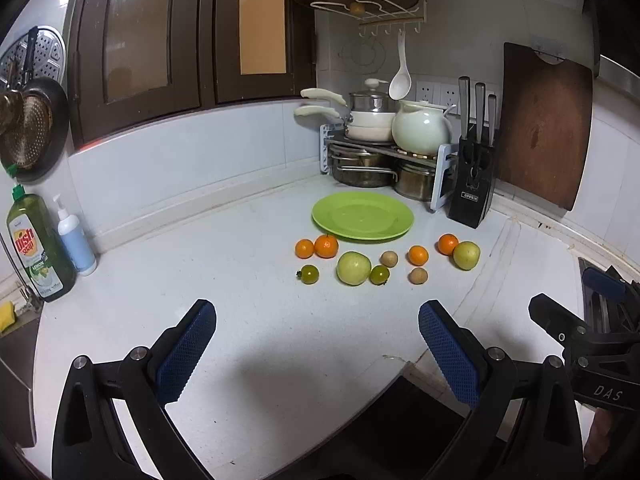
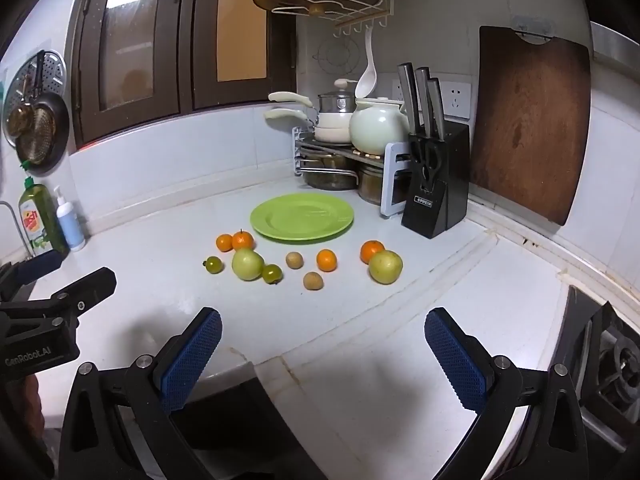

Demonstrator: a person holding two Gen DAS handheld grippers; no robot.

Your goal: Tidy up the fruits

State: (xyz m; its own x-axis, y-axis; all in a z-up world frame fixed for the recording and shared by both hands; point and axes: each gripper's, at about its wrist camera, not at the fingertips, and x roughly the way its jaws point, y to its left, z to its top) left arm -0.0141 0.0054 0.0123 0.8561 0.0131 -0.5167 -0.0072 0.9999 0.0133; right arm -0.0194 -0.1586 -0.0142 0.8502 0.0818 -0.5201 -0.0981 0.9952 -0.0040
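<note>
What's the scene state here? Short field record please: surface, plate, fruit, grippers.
surface: white countertop, kitchen corner
plate: green plate, nothing on it
fruit: ten pieces loose on the counter in front of the plate
oranges: four, e.g.
large green fruits: two
small green tomatoes: two
small brown fruits: two
left gripper: open, holding nothing
right gripper: open, holding nothing
progress: nothing sorted yet

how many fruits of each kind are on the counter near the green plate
Small oranges: 4
Large pale green round fruits: 2
Small dark green tomatoes: 2
Small brown round fruits: 2
Total: 10, all on the counter; none on the green plate.
</note>
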